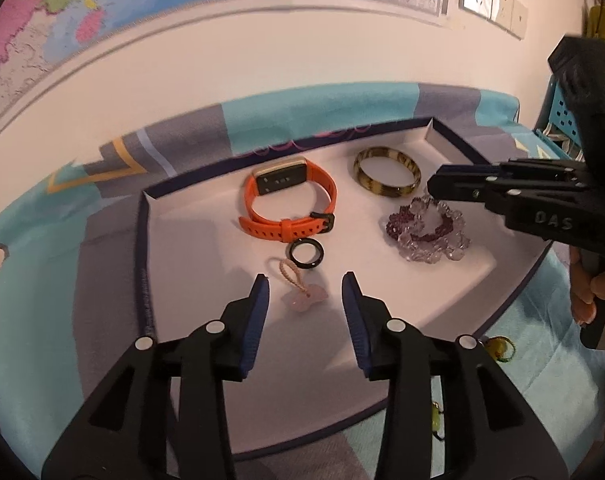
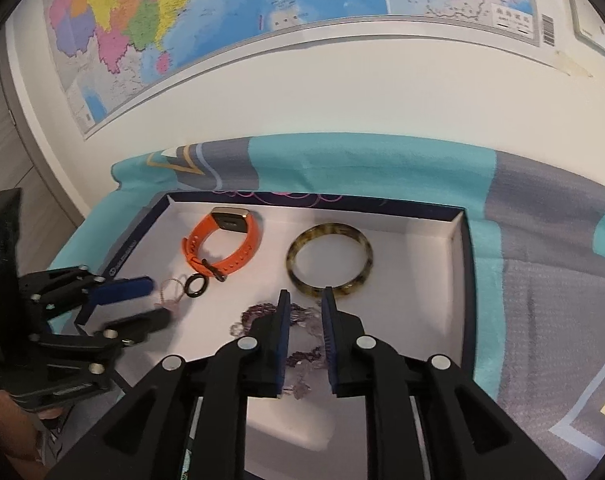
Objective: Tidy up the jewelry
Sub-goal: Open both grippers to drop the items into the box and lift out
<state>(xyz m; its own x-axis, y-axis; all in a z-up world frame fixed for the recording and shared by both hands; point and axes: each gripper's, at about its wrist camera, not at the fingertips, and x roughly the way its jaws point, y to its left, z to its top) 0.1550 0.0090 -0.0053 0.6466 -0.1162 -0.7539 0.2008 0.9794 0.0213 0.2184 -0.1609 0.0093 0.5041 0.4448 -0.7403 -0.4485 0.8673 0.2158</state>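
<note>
1. Your left claw [image 1: 305, 282] sits at the near-left of the tray [image 1: 142, 264] w/ its blue pads apart, nothing pinched. The pink pendant [image 1: 305, 299] on its beige cord loop lies on the tray floor btwn the tips; pads don't touch it.
2. Just beyond that pendant is the black ring [image 1: 305, 254], flat on the tray, near the strap of the orange watch [image 1: 290, 204].
3. The orange watch is buckled into a loop, gold-edged face toward the back wall, in the tray's left-centre.
4. Right of the watch, toward the back-right corner, lies the mottled brown bangle [image 1: 387, 176], flat, apart from the watch.
5. In front of the bangle sits the pile of clear and purple bead bracelets [image 1: 424, 232], right half of the tray.
6. Your right claw [image 2: 305, 294] comes in over that bead pile. In the right wrist view its pads stand a narrow gap apart; beads [image 2: 302, 356] show on the tray floor btwn and below them, and the pads aren't pressing on them. Tips end just short of the bangle's near edge [image 2: 330, 258].
7. The tray is white inside w/ a dark blue rim and rests on a teal and grey cloth [image 2: 542, 280] covering the surface.
8. Behind it all, a map [image 2: 222, 12] hangs on the pale wall.
9. At the far right of the left wrist view you see your hand [image 1: 590, 292] around the right claw's handle.
</note>
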